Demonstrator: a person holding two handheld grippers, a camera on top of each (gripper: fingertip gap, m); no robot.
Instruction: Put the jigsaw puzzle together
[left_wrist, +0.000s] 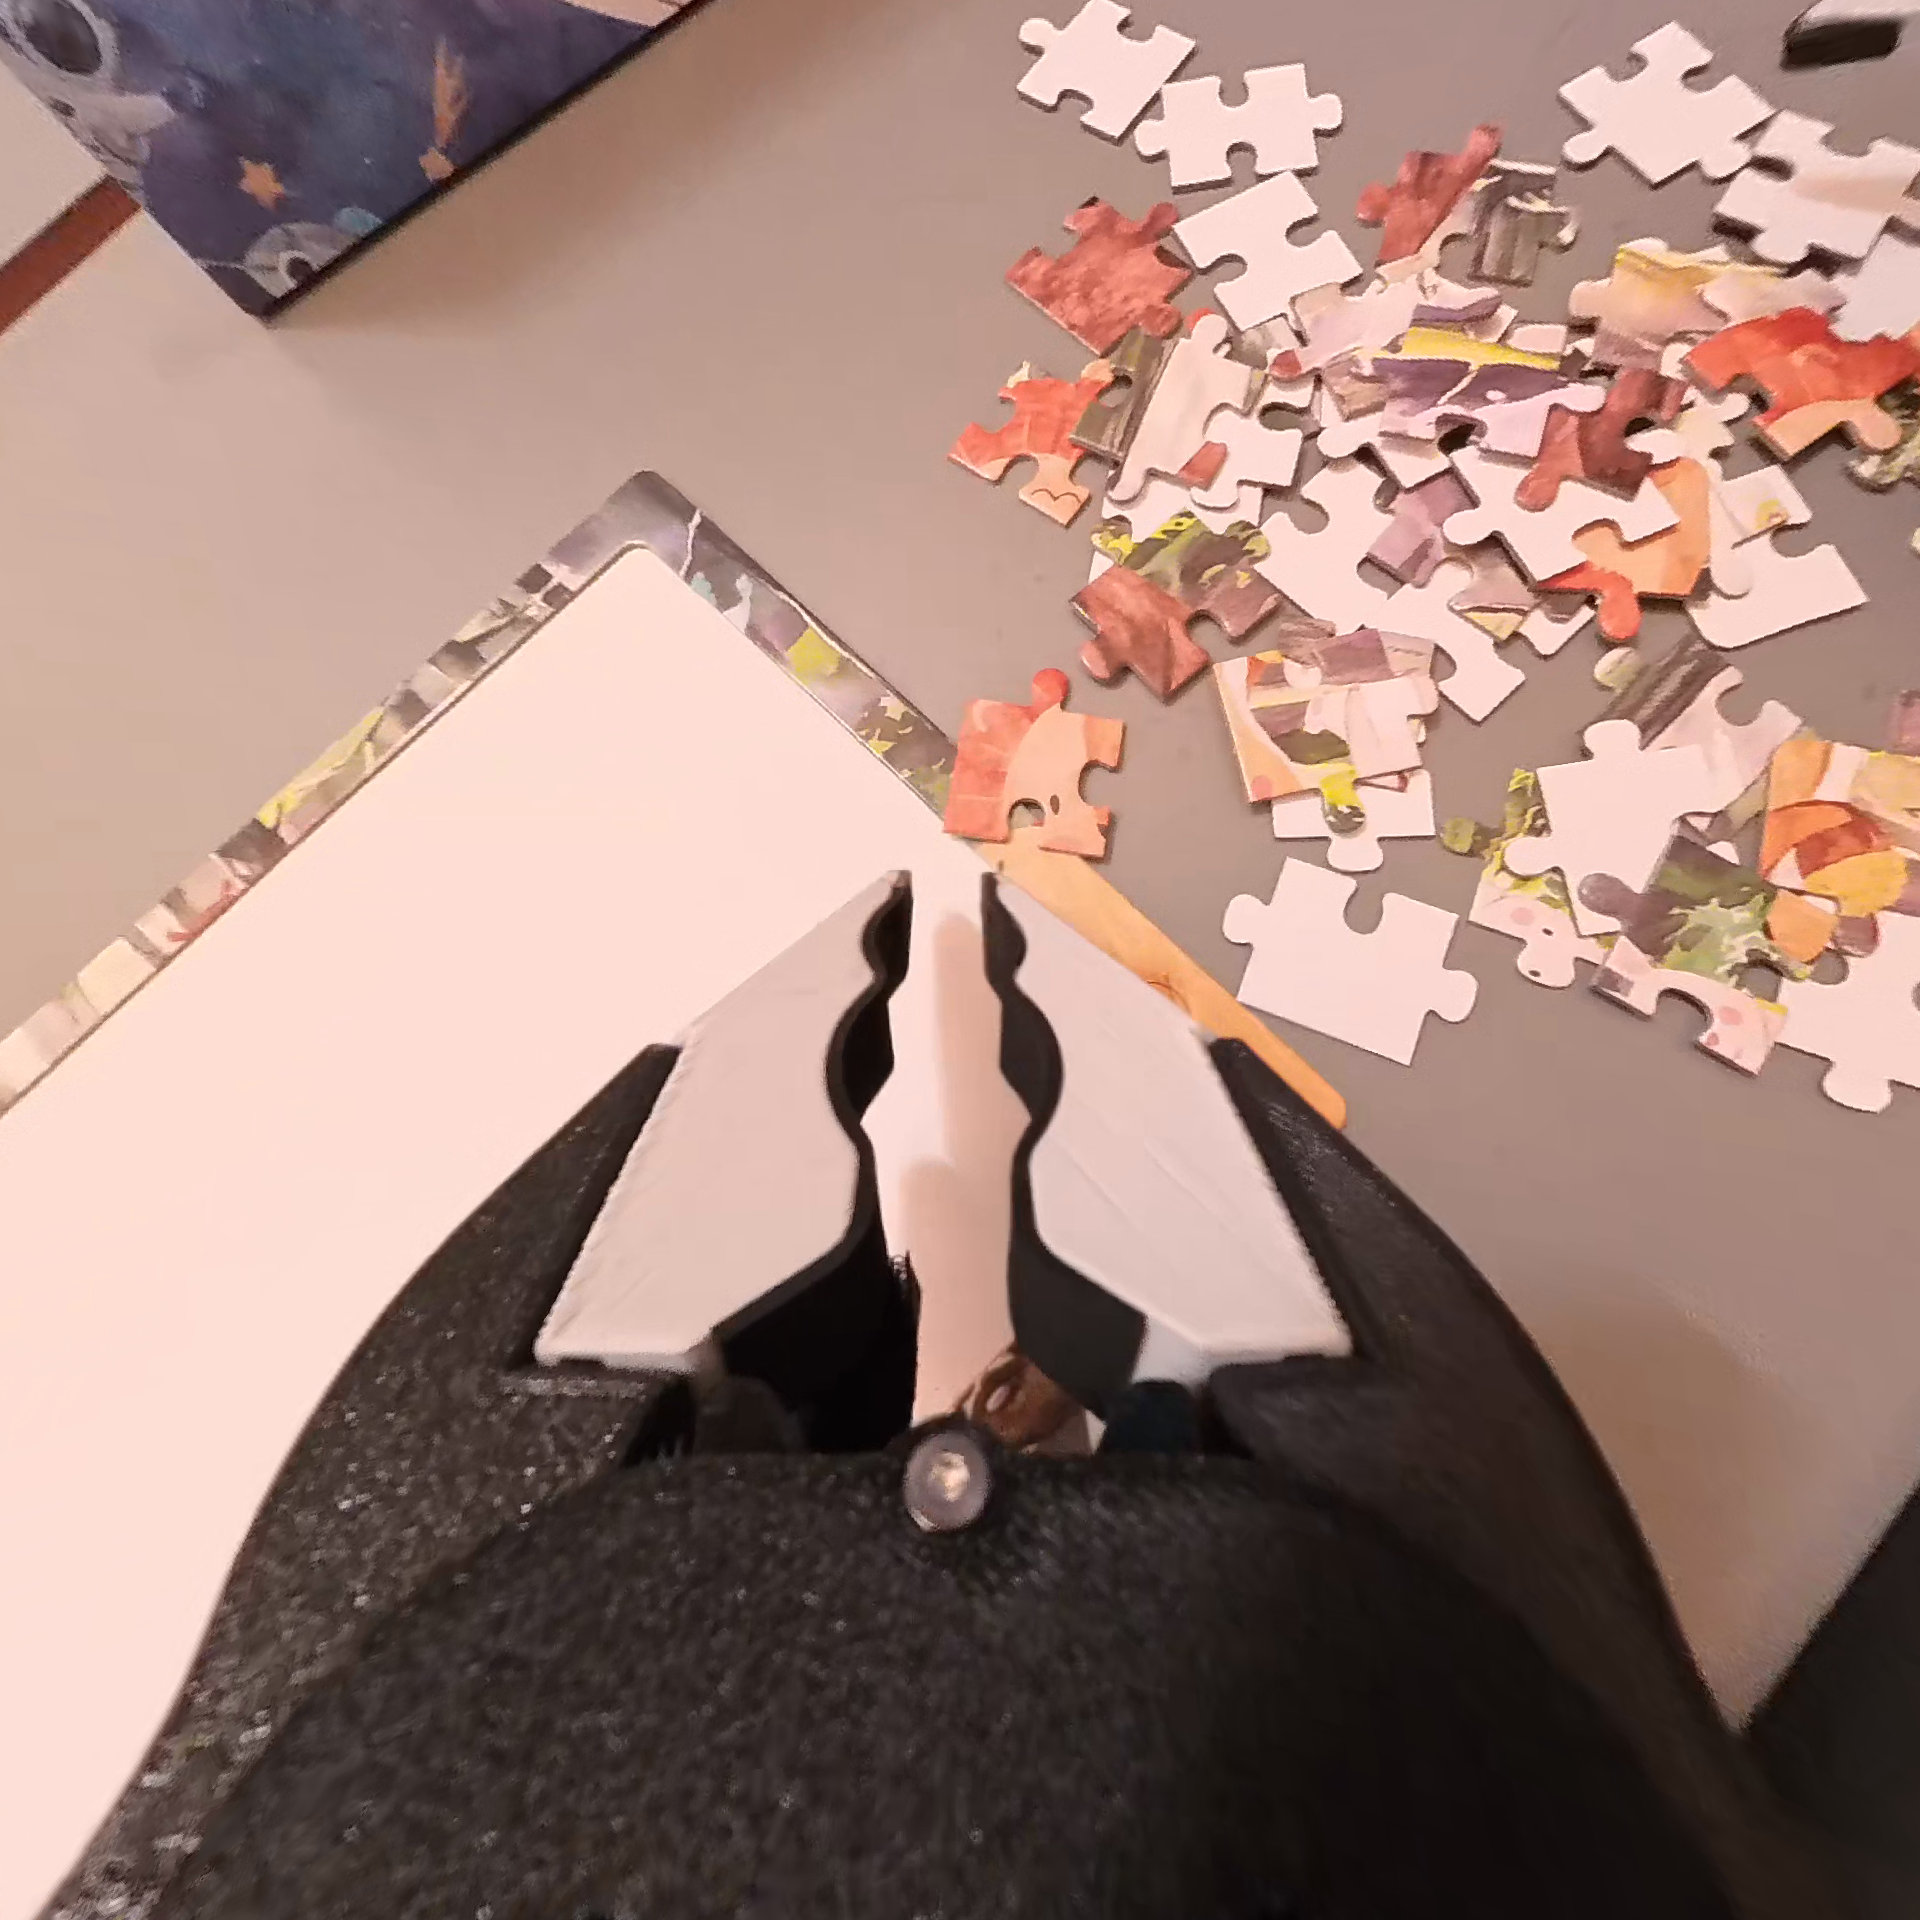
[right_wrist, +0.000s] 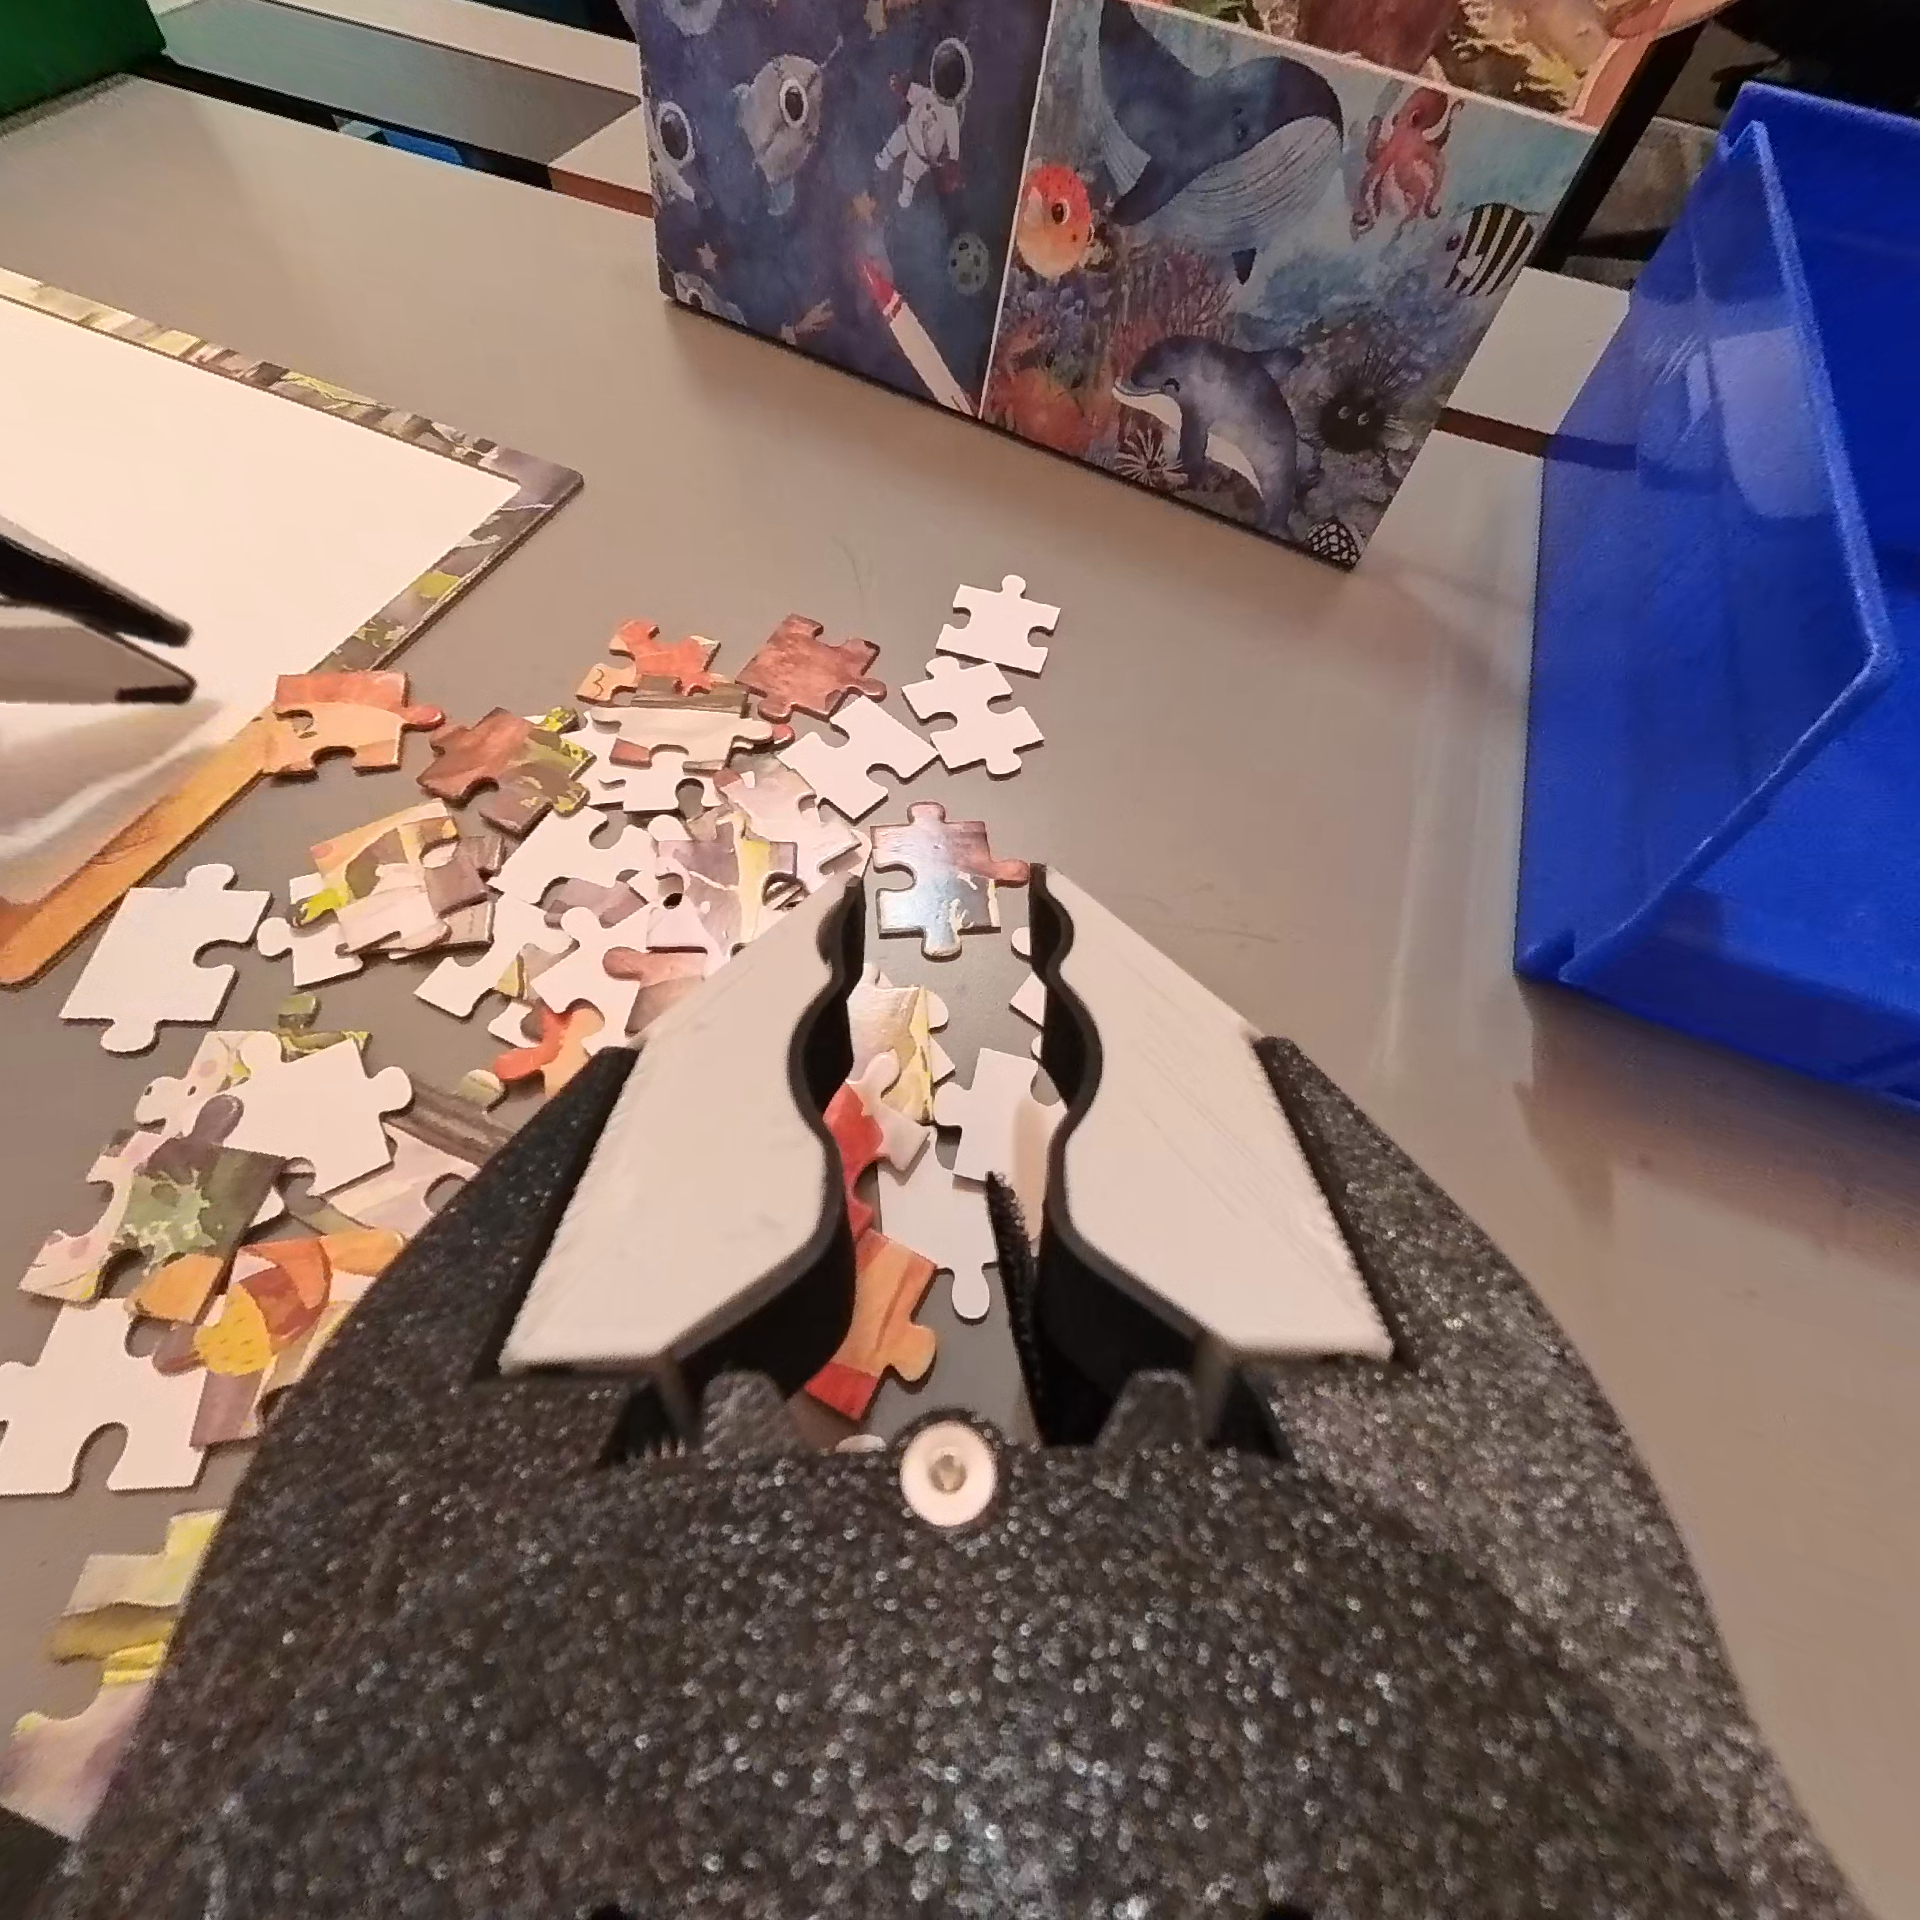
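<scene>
Hovering over the white inner field of one puzzle tray (left_wrist: 436, 935), the left gripper (left_wrist: 945, 883) has its jaws slightly parted with nothing between them; the tips sit near the tray's patterned border, close to one orange piece (left_wrist: 1029, 764) lying against the tray edge. One loose pile of jigsaw pieces (left_wrist: 1455, 540) lies on the grey table (left_wrist: 623, 343) beside the tray, some picture-side up, many showing white backs; an exact count cannot be made. The right gripper (right_wrist: 945, 883) is above that pile, jaws spread and empty, one brown piece (right_wrist: 940, 883) visible between the tips. One illustrated box (right_wrist: 1091, 239) stands beyond; one blue bin (right_wrist: 1725, 623) sits to its right
</scene>
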